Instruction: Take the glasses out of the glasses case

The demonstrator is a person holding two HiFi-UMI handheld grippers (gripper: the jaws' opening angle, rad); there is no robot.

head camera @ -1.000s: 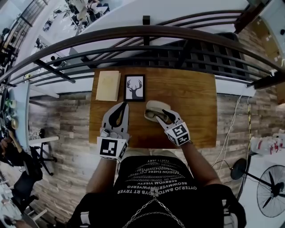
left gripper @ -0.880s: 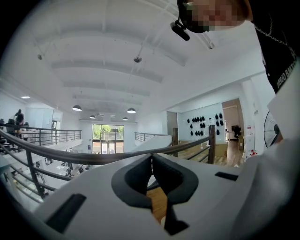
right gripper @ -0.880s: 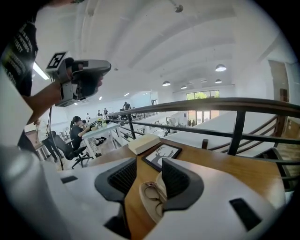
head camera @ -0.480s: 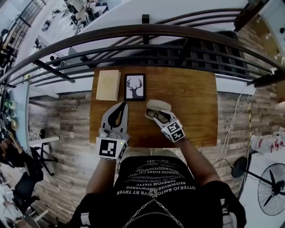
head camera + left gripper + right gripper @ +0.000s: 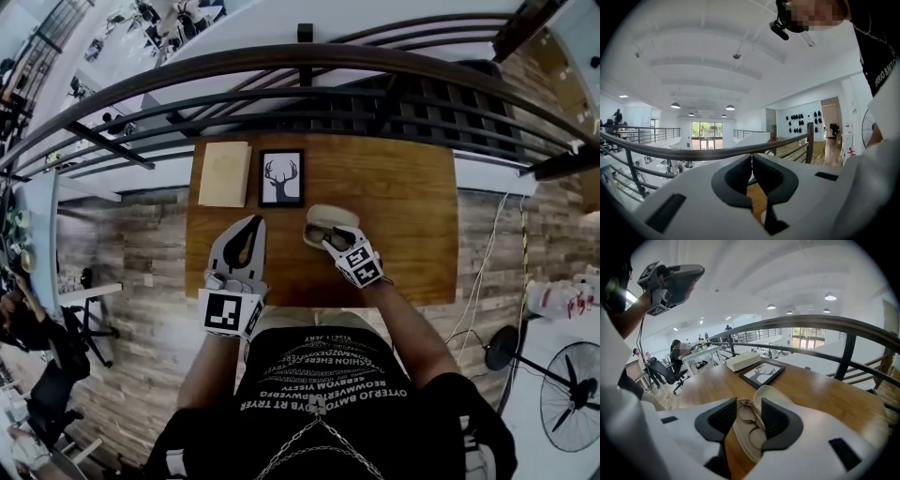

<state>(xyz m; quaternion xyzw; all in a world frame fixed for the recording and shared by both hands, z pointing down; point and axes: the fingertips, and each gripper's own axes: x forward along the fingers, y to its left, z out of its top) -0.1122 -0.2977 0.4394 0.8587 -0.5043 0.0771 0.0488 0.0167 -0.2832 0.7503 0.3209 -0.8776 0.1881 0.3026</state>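
Low, R hand-held gripper (image 5: 748, 402) astride glasses (image 5: 757, 438)

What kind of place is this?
Probably a balcony floor in a big open office. A dark curved metal railing runs behind the brown wooden table, and a seated person sits at a white desk nearby.

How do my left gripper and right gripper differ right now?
The left gripper has its jaws together and empty; the right gripper has its jaws apart astride the glasses. The left gripper is raised and tilted upward; the right gripper is low at the open glasses case. Both are white.
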